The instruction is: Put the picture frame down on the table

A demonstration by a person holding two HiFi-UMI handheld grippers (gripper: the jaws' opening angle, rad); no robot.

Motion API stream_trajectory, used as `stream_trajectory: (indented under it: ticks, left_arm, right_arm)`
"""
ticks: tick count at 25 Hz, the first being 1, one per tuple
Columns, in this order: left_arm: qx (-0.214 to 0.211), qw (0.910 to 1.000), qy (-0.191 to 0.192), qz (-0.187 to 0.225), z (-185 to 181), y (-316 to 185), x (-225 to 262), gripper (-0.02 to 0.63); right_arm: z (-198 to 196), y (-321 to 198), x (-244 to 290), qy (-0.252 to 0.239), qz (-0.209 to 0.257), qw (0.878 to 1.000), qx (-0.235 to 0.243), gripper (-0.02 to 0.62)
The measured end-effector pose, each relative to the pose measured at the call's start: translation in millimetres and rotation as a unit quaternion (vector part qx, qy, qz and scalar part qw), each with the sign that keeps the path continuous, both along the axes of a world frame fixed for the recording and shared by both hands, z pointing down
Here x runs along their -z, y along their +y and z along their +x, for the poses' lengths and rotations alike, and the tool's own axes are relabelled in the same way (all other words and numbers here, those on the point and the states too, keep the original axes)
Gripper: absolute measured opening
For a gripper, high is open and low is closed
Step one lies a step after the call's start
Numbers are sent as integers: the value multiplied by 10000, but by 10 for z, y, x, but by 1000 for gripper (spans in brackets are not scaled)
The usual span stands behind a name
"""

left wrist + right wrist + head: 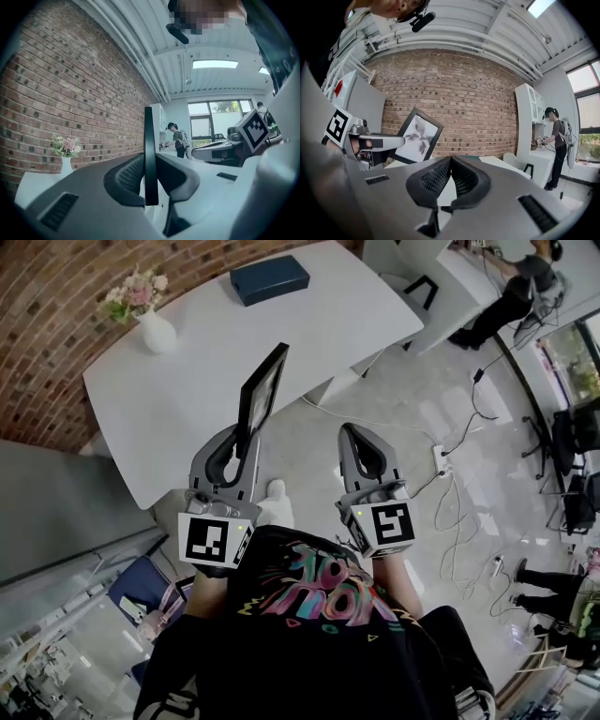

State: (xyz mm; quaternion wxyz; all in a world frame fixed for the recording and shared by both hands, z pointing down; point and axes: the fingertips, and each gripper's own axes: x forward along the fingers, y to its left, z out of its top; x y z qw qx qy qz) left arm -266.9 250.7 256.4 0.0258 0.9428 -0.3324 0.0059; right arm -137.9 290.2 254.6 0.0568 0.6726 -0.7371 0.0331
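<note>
White table [309, 310] against a brick wall, with a vase of flowers [155, 331] and a dark blue box [269, 279] on it. The left gripper [242, 439] has its jaws clamped on the lower edge of the picture frame [261, 395]. The frame is held upright in the air by the table's near edge (no contact with the top visible). The right gripper [356, 432] has its jaws pressed together with nothing between them, off to the side over the floor. Judged progress: frame in hand and at the table; lowering, seating and release are not yet done.
</note>
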Motion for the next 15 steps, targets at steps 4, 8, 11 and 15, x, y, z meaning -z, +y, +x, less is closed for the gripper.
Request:
stream_trajectory:
  ticks: [4,8,11,15]
  left_arm:
    - [92,9999,73,-55,-56,-460,4,80]
    - [72,9998,106,-133,-75,-791,-26,80]
    - [78,9996,201,-181,-91,-952,-59,80]
    - [24,9996,102,-260,-84,-1033,-147,80]
  right_arm:
    - [6,-407,-132,205,-582,9981,6,18]
    - [-16,-722,-233,262,-873,9958,-35,18]
    - [-22,-914,-230,335,-678,9971,-55,18]
    - [37,-1001,-272,318,-708,9969,-129,18]
